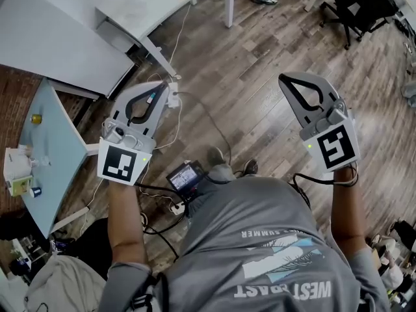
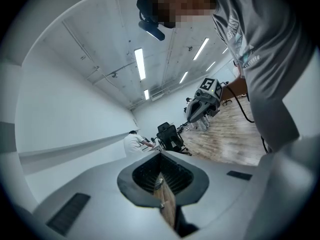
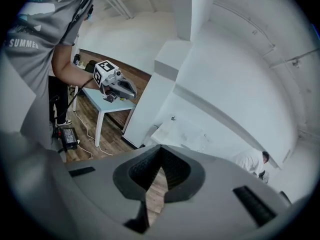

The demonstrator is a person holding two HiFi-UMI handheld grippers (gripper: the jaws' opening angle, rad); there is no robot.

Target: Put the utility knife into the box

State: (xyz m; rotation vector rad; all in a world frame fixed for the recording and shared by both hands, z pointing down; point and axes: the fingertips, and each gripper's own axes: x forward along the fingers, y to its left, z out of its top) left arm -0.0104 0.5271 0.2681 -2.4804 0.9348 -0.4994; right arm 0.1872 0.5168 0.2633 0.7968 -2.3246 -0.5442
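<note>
Two empty grippers above wood floor (image 1: 260, 109)
Left gripper (image 1: 164, 91), right gripper (image 1: 284, 78): jaws together; one white carton (image 1: 18, 171) on the blue table (image 1: 55, 142).

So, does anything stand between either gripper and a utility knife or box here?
No utility knife or box can be made out. Left gripper and right gripper hang shut and empty over wood floor; nothing lies between the left one and the blue table.
</note>
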